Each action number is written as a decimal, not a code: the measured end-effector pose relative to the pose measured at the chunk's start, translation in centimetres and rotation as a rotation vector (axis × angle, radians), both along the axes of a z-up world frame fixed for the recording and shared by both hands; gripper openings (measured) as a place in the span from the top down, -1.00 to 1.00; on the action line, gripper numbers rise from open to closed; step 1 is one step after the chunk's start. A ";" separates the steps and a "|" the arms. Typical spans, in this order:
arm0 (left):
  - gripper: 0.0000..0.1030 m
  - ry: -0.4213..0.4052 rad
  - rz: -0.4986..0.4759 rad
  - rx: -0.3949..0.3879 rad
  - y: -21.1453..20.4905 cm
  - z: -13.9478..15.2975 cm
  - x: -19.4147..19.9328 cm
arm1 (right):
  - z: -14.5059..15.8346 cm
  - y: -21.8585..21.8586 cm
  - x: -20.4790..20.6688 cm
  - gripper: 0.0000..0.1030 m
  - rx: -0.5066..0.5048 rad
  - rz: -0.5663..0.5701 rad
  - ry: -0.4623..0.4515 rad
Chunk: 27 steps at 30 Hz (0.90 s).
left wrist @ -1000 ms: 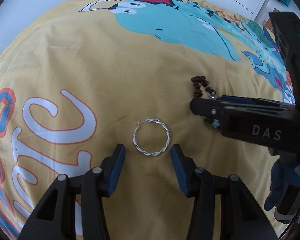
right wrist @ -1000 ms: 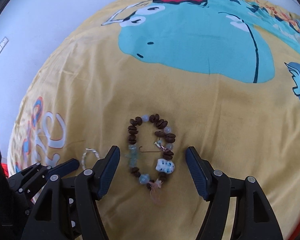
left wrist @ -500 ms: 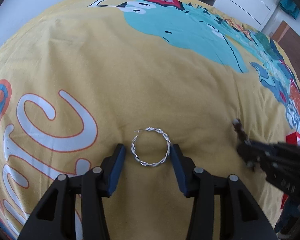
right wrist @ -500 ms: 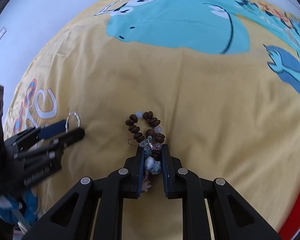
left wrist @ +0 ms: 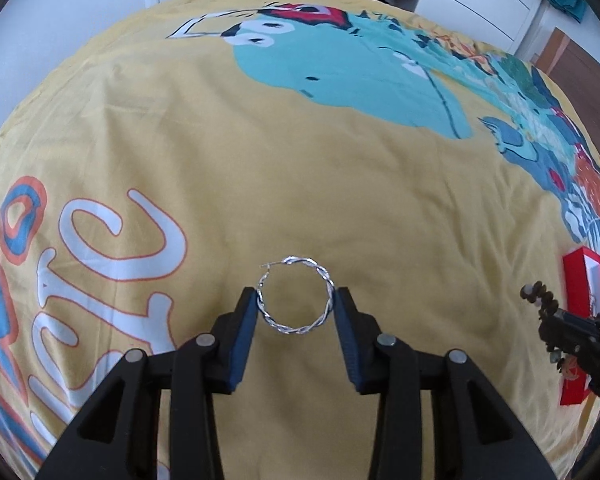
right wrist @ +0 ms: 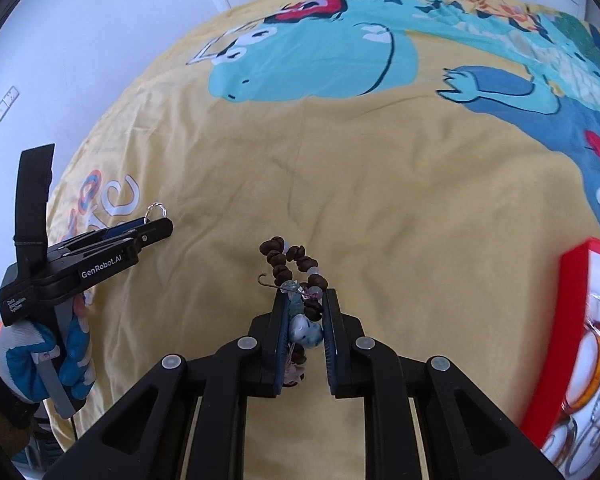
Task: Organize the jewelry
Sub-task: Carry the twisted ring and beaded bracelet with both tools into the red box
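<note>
A silver twisted hoop earring (left wrist: 294,298) sits between the blue pads of my left gripper (left wrist: 295,300). The jaws are closing and both pads touch its sides. In the right wrist view the hoop (right wrist: 156,209) sticks out past the left gripper (right wrist: 156,226) tips. My right gripper (right wrist: 303,294) is shut on a bracelet (right wrist: 278,258) of brown beads with pale blue ones, held above the yellow bedspread. The left wrist view shows the right gripper (left wrist: 556,322) at the far right edge, with the bracelet (left wrist: 538,294) sticking up from it.
A red-rimmed jewelry box (right wrist: 572,320) lies at the right, with rings and hoops inside; its red rim (left wrist: 576,276) also shows beside the right gripper. The yellow bedspread (left wrist: 300,168) has a teal cartoon print. A gloved hand (right wrist: 40,352) holds the left gripper.
My right gripper shut on the bracelet, lifted it and carried it right, toward the red box. The left jaws narrowed onto the hoop, which stayed in place.
</note>
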<state>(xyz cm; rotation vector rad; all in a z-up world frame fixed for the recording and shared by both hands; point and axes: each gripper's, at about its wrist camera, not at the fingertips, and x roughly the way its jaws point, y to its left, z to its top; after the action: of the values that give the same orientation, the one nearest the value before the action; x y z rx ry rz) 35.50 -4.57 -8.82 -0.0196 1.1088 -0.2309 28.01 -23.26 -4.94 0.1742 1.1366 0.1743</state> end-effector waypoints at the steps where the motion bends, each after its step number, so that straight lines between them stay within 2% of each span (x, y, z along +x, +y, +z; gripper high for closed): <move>1: 0.29 -0.005 -0.012 0.001 -0.5 0.5 -0.4 | 0.6 -0.5 -0.7 0.70 0.006 -0.011 -0.010; 8: 0.29 -0.031 -0.115 -0.049 -6.0 4.0 -2.8 | 3.9 -4.2 -4.0 0.70 0.016 -0.089 -0.065; 14: 0.29 -0.043 -0.259 -0.114 -13.7 6.1 -5.1 | 5.8 -9.8 -8.2 0.70 -0.009 -0.203 -0.099; 21: 0.29 -0.045 -0.424 -0.145 -23.3 6.5 -8.3 | 4.9 -17.7 -11.8 0.70 -0.063 -0.353 -0.091; 27: 0.29 -0.060 -0.526 -0.134 -30.1 6.1 -9.6 | 3.4 -23.6 -11.9 0.70 -0.096 -0.429 -0.090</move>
<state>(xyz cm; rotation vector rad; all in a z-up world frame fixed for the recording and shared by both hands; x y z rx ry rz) 25.92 -34.68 -2.76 0.1608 1.0211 -0.7710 16.16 -46.83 -1.54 0.3170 0.9916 -0.2507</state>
